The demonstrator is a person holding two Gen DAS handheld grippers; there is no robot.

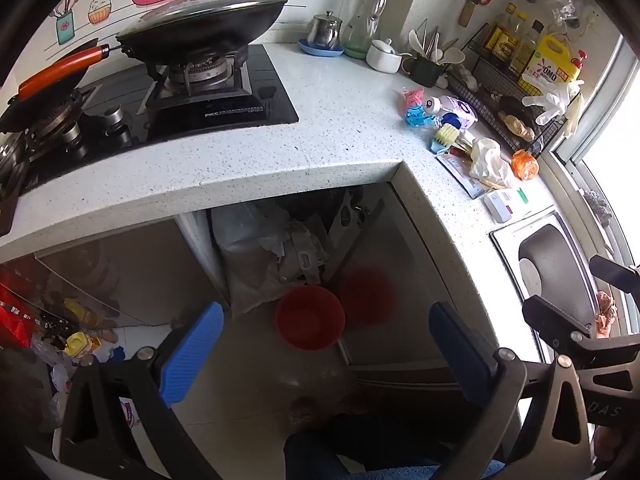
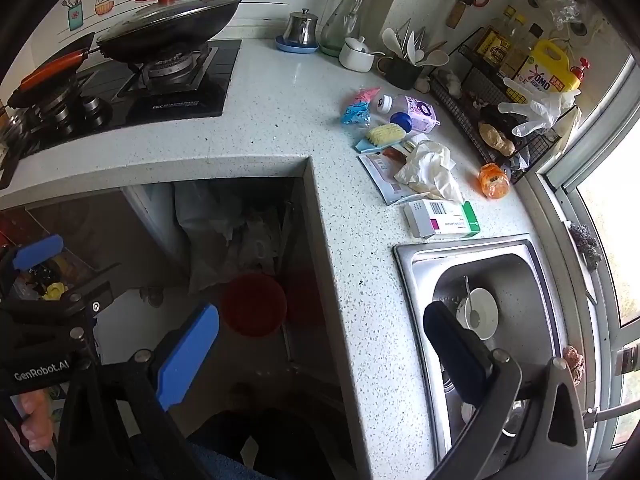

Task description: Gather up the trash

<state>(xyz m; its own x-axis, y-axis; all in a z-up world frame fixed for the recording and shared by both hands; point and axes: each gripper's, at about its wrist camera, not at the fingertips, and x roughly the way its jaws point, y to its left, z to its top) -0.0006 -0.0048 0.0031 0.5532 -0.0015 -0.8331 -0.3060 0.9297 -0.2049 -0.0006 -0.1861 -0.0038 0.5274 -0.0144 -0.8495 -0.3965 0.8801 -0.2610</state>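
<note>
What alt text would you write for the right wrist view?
The right gripper hangs open and empty over a speckled counter corner, where a crumpled tissue, a box and bottles lie beside a sink holding a bowl.

A speckled white L-shaped counter (image 2: 280, 120) carries a cluster of litter just beyond the sink (image 2: 404, 252): a white-and-green box (image 2: 442, 220) nearest the sink, then crumpled white plastic (image 2: 430, 168) on a flat packet (image 2: 380, 168), an orange wrapper (image 2: 494, 180), a yellow brush (image 2: 384, 134) and a lilac bottle (image 2: 412, 110).
</note>
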